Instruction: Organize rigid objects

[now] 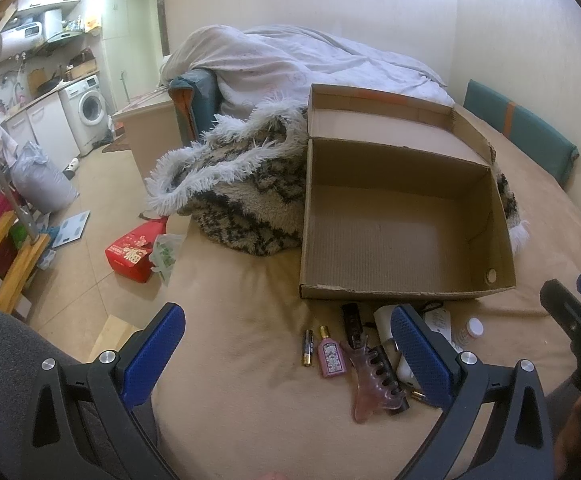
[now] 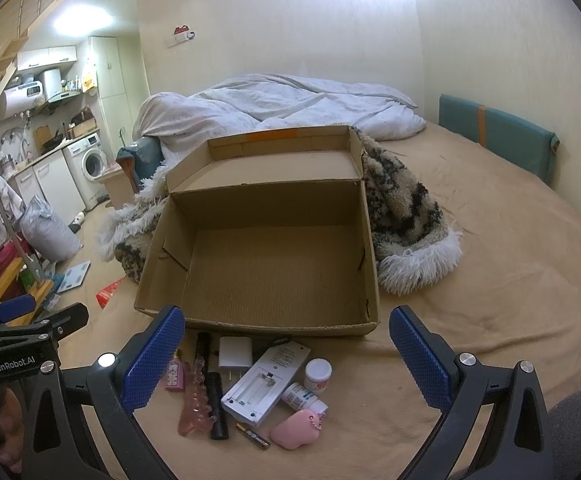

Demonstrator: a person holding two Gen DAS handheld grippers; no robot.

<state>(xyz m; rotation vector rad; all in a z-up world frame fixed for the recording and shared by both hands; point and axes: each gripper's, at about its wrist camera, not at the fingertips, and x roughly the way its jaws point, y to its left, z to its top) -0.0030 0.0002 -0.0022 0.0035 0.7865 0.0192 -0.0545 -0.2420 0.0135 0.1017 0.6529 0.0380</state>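
Note:
An open, empty cardboard box [image 1: 402, 292] [image 2: 258, 326] stands on the tan bed. Small items lie in front of it: a battery [image 1: 307, 347] [image 2: 253, 436], a pink perfume bottle [image 1: 331, 355] [image 2: 175, 375], a pink hair claw [image 1: 374, 380] [image 2: 196, 398], a black tube [image 2: 216, 404], a white charger [image 2: 234, 353], a white remote lying back up with its battery bay open [image 2: 264, 384], a white jar [image 2: 317, 375] [image 1: 474, 327], a small pill bottle [image 2: 304, 398] and a pink keychain [image 2: 294, 432]. My left gripper [image 1: 286, 356] is open above the items' left end. My right gripper [image 2: 286, 356] is open above the items.
A fluffy black-and-cream blanket [image 1: 246, 188] [image 2: 406, 216] lies against the box. A white duvet [image 2: 274, 108] is piled at the back. The bed's left edge [image 1: 170, 272] drops to a floor with a red box [image 1: 132, 256]. A green cushion [image 2: 498, 136] leans on the right wall.

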